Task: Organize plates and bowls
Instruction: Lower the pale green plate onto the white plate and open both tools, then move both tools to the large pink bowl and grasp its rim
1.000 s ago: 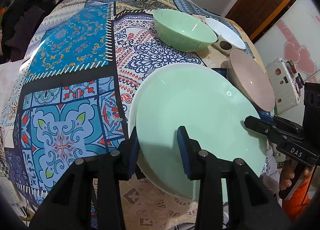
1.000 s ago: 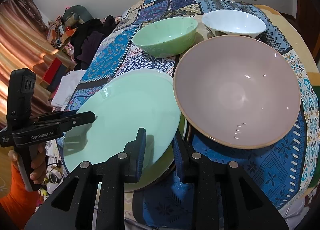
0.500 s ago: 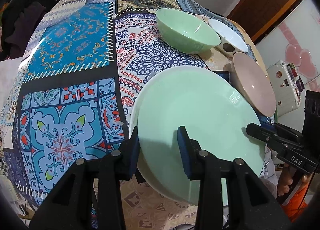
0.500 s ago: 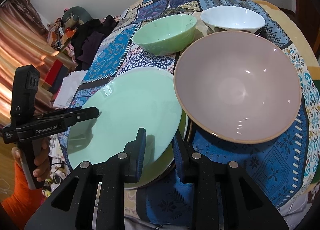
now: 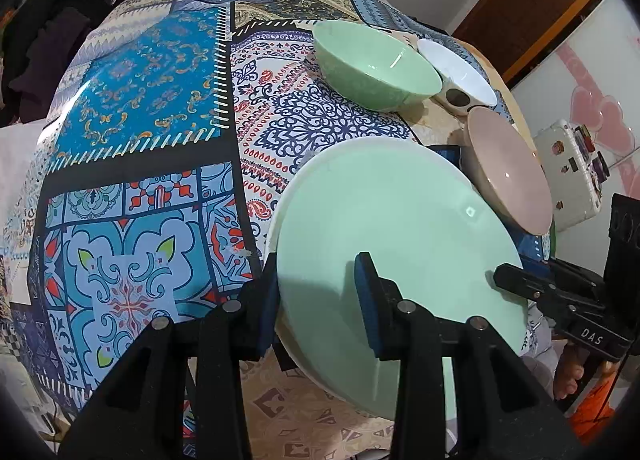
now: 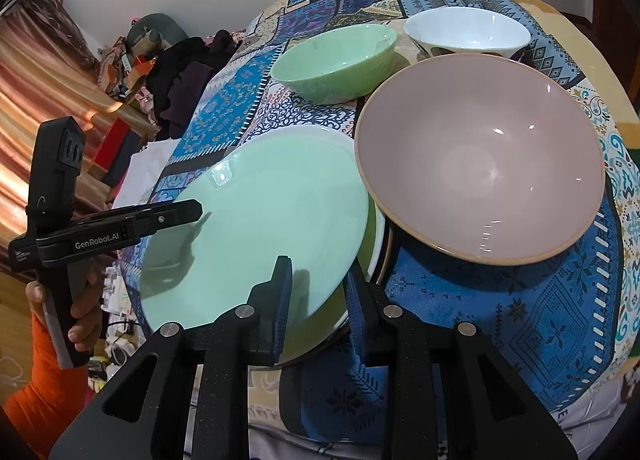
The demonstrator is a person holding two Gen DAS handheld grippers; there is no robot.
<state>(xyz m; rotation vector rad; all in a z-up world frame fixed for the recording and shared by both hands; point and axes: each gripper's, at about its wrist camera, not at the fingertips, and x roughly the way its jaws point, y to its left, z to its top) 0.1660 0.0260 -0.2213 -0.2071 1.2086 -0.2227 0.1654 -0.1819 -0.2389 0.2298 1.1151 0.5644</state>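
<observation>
Mint-green glazed round plate [image 5: 400, 227] hangs tilted over the white plate [image 6: 376, 227] at the bench's near edge, both grippers clamped on opposite rims, likely sharing its weight: left gripper [image 5: 316, 300], right gripper [image 6: 316, 300]. Pink bowl [image 6: 480, 163] sits just beside.

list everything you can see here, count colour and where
green plate: 1, mint green, top of the plate stack at table's near edge
white plate: 1, white, under it, rim showing
pink bowl: 1, pink, right of stack
green bowl: 1, mint green, farther back
white bowl: 1, white, farthest back
tablecloth: 1, blue patchwork, over the table
left gripper: 1, black, jaws astride stack's edge
right gripper: 1, black, jaws gripping stack's edge
</observation>
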